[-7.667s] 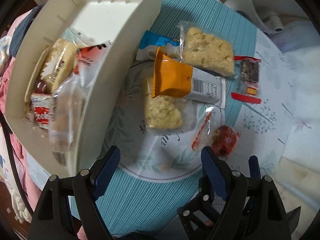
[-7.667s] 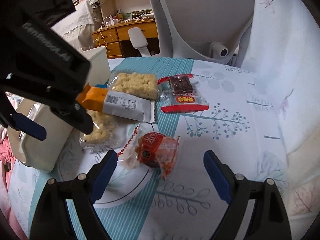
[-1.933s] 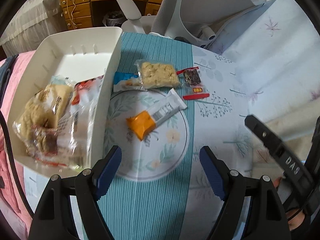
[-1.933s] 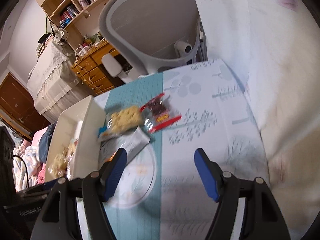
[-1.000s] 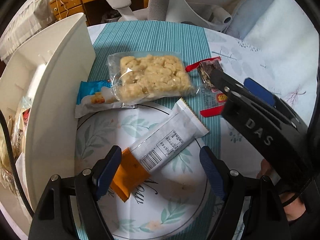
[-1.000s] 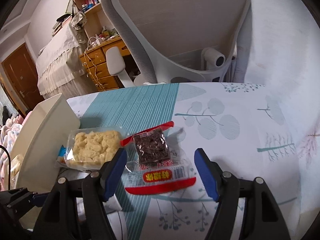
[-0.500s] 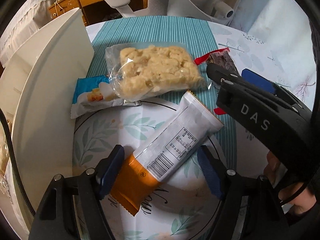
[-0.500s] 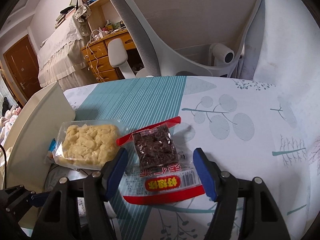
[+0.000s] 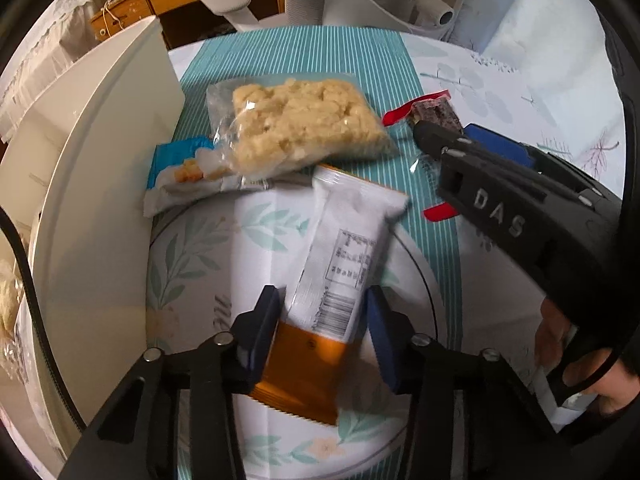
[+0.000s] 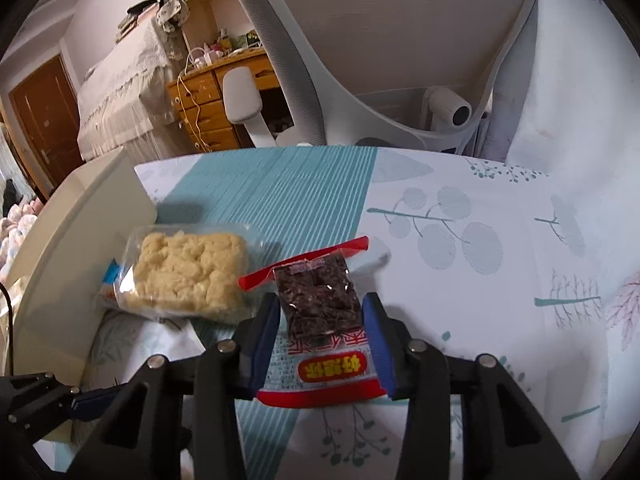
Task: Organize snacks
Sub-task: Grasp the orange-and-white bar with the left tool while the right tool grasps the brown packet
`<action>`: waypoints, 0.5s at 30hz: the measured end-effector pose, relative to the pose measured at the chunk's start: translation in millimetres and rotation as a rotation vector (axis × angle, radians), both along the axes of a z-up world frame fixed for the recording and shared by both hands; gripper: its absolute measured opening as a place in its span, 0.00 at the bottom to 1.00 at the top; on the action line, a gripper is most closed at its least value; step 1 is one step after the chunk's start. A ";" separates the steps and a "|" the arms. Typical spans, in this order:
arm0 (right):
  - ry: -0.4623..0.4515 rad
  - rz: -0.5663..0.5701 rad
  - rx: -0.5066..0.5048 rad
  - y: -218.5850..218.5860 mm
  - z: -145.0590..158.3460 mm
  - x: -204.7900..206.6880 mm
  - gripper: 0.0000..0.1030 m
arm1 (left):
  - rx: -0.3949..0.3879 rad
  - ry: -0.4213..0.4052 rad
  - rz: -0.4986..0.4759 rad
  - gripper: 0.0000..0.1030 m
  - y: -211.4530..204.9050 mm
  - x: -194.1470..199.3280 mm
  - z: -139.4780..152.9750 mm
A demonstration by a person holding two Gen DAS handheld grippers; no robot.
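An orange-and-white snack bar point(image 9: 348, 248) lies on the round leaf print point(image 9: 192, 248) of the tablecloth. My left gripper point(image 9: 322, 320) is over its orange end, jaws closing, blue pads against both sides of the bar. A clear packet with a dark brown block and red edges point(image 10: 320, 296) lies on the cloth to the right. My right gripper point(image 10: 322, 332) has its jaws closing, with the pads pressing the wrapper's sides. In the left wrist view its fingers point(image 9: 452, 148) cover most of that packet point(image 9: 434, 110).
A white bin point(image 9: 100, 208) stands along the left, with snacks inside at its near end. A clear pack of pale puffed squares point(image 9: 304, 124) and a blue-and-white packet point(image 9: 176, 172) lie beside the bin. A grey office chair point(image 10: 400, 60) stands behind the table's far edge.
Both grippers' jaws have narrowed from wide apart onto their packets. The orange-and-white bar has swung from a diagonal to nearly straight between the left pads.
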State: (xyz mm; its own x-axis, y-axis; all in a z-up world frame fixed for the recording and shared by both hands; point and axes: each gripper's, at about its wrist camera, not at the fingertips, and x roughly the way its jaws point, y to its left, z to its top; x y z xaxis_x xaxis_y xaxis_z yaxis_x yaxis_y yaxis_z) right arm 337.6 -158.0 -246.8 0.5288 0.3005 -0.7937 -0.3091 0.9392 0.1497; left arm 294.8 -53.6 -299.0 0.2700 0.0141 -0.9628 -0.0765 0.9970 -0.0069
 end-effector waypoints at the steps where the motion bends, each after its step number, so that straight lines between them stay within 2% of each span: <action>1: 0.009 -0.003 0.002 -1.6 0.2 -0.5 0.41 | -0.006 0.010 0.003 0.40 0.5 -3.0 0.5; 6: 0.080 -0.038 0.020 -13.2 2.9 -3.9 0.41 | -0.025 0.063 0.009 0.37 2.8 -14.5 1.5; 15: 0.249 -0.133 0.136 -45.7 9.8 -32.0 0.40 | -0.112 0.160 0.070 0.33 10.9 -47.2 9.8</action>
State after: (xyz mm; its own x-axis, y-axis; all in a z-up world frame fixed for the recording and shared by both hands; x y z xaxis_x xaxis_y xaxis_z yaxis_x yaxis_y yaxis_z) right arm 305.5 -203.7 -237.0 0.3650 0.3542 -0.8610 -0.1228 0.9351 0.3325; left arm 247.6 -42.7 -289.3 0.1159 -0.0822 -0.9899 -0.1547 0.9829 -0.0997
